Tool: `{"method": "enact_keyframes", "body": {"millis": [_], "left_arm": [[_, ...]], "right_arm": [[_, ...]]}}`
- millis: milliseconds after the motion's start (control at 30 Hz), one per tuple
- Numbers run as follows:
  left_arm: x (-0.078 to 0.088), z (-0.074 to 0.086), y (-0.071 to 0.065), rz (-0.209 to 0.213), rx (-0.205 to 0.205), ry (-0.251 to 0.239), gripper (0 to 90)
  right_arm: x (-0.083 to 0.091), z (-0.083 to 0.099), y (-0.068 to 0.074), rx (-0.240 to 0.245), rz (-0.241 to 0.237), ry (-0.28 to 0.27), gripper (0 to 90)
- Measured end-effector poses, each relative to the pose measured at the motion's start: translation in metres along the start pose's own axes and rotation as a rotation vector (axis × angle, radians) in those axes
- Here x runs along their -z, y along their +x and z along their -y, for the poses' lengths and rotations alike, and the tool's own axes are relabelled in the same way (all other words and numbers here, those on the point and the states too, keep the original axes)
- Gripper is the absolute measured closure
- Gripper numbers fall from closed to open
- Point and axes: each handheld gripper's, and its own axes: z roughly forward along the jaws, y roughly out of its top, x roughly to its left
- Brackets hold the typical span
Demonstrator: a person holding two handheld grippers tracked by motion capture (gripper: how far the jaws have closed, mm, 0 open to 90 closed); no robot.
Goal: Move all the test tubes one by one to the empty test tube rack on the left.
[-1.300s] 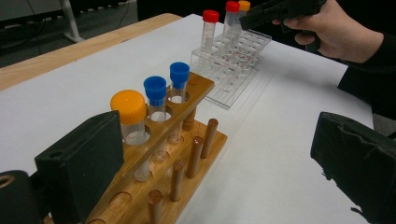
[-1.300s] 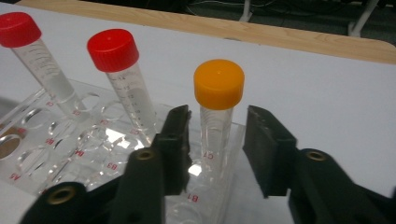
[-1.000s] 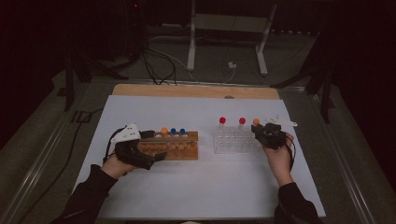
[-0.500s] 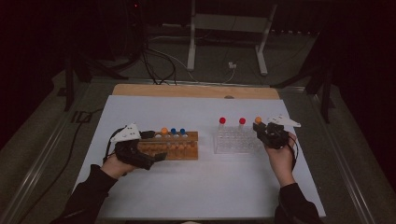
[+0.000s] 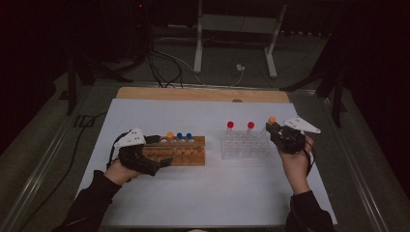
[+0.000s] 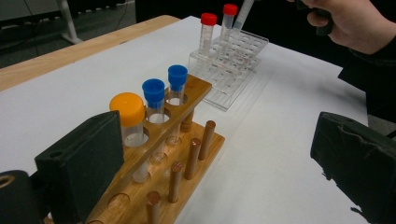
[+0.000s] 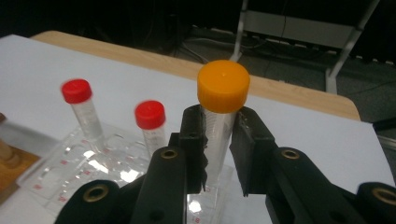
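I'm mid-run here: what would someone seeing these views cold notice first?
The right gripper, at the clear rack's right end, is shut on an orange-capped tube. Two red-capped tubes stand along that rack's far edge. At left, the left gripper stands open around the wooden rack end.

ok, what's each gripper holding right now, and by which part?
Right gripper clamps the orange-capped tube on its clear body, just under the cap. Left gripper holds nothing; its jaws stand open around the wooden rack.
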Motion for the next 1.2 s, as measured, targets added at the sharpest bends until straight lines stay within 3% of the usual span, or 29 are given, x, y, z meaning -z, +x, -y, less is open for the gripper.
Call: {"method": "enact_keyframes", "body": {"millis": [200,400,1200], "left_arm": [[0.001,-0.001,-0.001,0.0,-0.007,-0.002,3.5],[0.001,-0.002,-0.002,0.003,-0.011,-0.002,3.6],[-0.001,-0.009,-0.012,0.028,-0.027,-0.02,3.5]], "right_arm": [[0.008,-0.006,0.006,0.015,-0.019,-0.014,74.2],[0.01,-0.008,0.02,0.03,-0.068,-0.009,74.2],[0.011,-0.007,0.101,0.132,-0.381,0.04,74.2]]}}
